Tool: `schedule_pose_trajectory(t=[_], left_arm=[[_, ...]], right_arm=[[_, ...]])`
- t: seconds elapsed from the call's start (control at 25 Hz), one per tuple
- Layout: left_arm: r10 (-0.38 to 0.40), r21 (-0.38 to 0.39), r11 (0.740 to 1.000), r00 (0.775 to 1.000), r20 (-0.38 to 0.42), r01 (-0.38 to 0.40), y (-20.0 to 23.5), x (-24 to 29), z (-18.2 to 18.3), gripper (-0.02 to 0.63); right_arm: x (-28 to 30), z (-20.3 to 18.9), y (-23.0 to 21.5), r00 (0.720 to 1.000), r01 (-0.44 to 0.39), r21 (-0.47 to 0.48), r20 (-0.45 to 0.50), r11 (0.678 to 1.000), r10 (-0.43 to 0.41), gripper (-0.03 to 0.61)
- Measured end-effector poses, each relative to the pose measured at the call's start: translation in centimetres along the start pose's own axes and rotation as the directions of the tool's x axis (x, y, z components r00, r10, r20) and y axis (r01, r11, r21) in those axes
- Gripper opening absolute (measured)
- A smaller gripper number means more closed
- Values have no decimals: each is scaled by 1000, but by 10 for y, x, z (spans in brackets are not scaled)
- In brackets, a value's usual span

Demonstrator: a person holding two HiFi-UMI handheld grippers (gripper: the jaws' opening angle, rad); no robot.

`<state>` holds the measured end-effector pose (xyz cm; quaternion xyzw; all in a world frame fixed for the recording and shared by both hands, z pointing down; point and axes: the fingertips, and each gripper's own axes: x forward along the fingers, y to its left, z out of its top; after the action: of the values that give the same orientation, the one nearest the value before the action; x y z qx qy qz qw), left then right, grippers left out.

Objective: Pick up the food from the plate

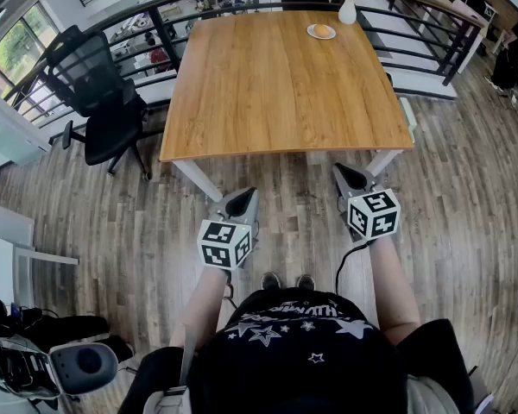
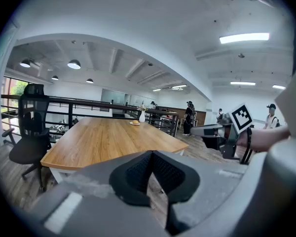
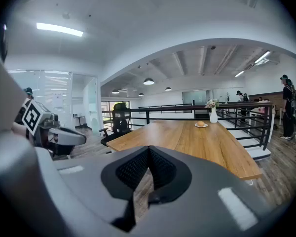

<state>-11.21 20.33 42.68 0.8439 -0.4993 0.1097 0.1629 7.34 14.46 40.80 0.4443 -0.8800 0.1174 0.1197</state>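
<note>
Presently: nothing held, standing short of the table [image 1: 276,93].
My left gripper [image 1: 244,197] and right gripper [image 1: 349,176] both have jaws pressed together, empty; the food [image 1: 324,29] sits on its plate [image 1: 311,33] at the table's far edge.

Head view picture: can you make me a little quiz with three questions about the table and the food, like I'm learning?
1. True or false: the food lies on a plate beside the white vase.
2. Pick one: what does the right gripper hold? A) the food B) nothing, it is shut and empty C) the vase
3. Fill in: in the head view, the black chair stands at the ____ side of the table.

Key: 1 true; 2 B; 3 left.
</note>
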Motion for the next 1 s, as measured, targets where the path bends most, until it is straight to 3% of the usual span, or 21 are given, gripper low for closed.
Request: schedule_pose_trajectory(t=[0.36, 0.6, 0.8, 1.0], left_arm=[[-31, -6, 1000, 1000, -1, 31, -15, -6, -14, -2], [-35, -15, 999, 999, -7, 35, -2, -11, -15, -2], [-30, -44, 999, 999, -19, 30, 9, -17, -28, -2], [-59, -50, 997, 998, -24, 57, 20, -19, -36, -2]], right_arm=[[-7, -5, 11, 1000, 4, -4, -3, 1000, -4, -2], [4, -5, 22, 1000, -3, -5, -27, 1000, 3, -2], [14, -2, 35, 1000, -21, -59, -22, 998, 20, 0], [29, -9, 42, 1000, 4, -36, -22, 999, -5, 0]])
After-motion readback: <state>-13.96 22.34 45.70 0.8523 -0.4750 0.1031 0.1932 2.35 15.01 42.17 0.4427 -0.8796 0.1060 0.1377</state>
